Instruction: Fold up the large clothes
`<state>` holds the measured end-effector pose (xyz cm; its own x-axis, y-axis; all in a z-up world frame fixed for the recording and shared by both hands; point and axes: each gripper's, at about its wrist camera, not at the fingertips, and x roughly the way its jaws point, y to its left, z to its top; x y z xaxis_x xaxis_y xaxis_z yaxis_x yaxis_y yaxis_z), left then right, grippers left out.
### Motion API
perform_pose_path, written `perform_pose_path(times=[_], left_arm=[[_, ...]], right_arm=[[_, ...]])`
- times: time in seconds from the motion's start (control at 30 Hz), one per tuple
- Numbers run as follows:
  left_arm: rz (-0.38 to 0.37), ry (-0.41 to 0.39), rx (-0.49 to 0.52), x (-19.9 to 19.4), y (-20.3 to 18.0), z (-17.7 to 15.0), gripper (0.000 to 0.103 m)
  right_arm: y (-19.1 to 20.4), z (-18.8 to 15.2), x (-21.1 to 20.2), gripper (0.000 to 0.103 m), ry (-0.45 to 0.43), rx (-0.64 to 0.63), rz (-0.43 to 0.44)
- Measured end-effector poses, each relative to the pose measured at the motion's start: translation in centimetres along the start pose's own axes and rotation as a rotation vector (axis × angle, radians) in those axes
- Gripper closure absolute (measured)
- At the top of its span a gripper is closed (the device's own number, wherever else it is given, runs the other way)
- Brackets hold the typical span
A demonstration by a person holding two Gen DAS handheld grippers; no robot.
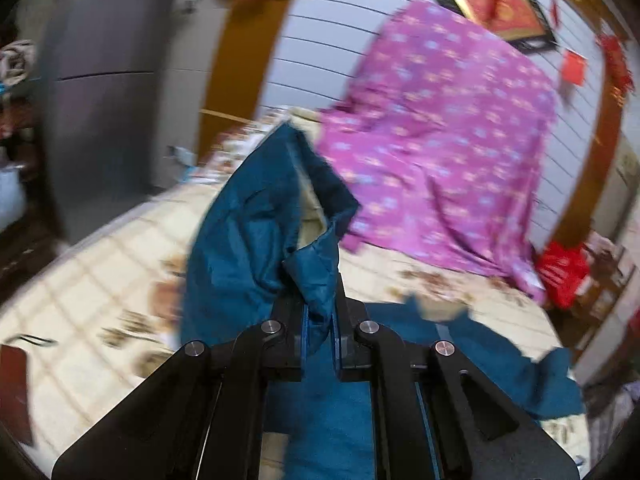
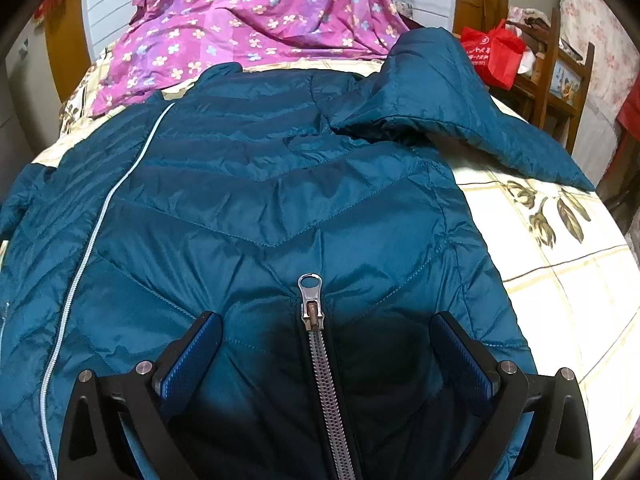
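Observation:
A teal quilted jacket [image 2: 280, 200] lies spread on the bed, with a metal zipper pull [image 2: 310, 300] near me and a sleeve [image 2: 460, 104] lying out to the right. My right gripper [image 2: 320, 332] is open, its jaws wide apart just above the jacket on either side of the zipper. My left gripper [image 1: 319, 312] is shut on a fold of the jacket [image 1: 256, 240] and holds it lifted above the bed. The rest of the jacket [image 1: 500, 364] lies below it.
The bed has a cream floral sheet [image 2: 560, 264]. A purple flowered cloth [image 2: 248, 28] is heaped at the back of the bed. A red bag [image 2: 494, 54] sits on wooden shelves at the right. A grey cabinet [image 1: 104, 80] stands left of the bed.

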<state>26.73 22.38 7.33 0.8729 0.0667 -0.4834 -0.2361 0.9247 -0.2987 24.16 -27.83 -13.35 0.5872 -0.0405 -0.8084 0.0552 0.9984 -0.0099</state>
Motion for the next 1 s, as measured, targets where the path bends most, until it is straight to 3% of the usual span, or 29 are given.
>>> perform_pose_path(times=[0.17,0.3,0.47,0.7,1.0], left_arm=[[-0.052,0.058,0.110,2.2,-10.0,-3.9,0.096],[-0.130,0.123,0.121,5.9,-15.2,-7.6,0.096],[-0.250,0.225,0.137,11.8,-21.3,-12.4,0.096],[-0.391,0.331,0.089,16.7,-26.0,-17.1,0.096],[-0.514,0.429,0.091,19.1,-32.7,-21.0,0.096]], right_arm=[[-0.3,0.8,-0.9,0.000,0.025,-0.001,0.040],[-1.6,0.7,-2.6,0.000,0.022,0.014,0.096],[-3.8,0.1,-4.0,0.000,0.036,0.033,0.092],[-6.2,-0.1,-4.1,0.000,0.078,0.046,0.066],[-4.9,-1.0,-3.3,0.000,0.129,-0.053,0.060]])
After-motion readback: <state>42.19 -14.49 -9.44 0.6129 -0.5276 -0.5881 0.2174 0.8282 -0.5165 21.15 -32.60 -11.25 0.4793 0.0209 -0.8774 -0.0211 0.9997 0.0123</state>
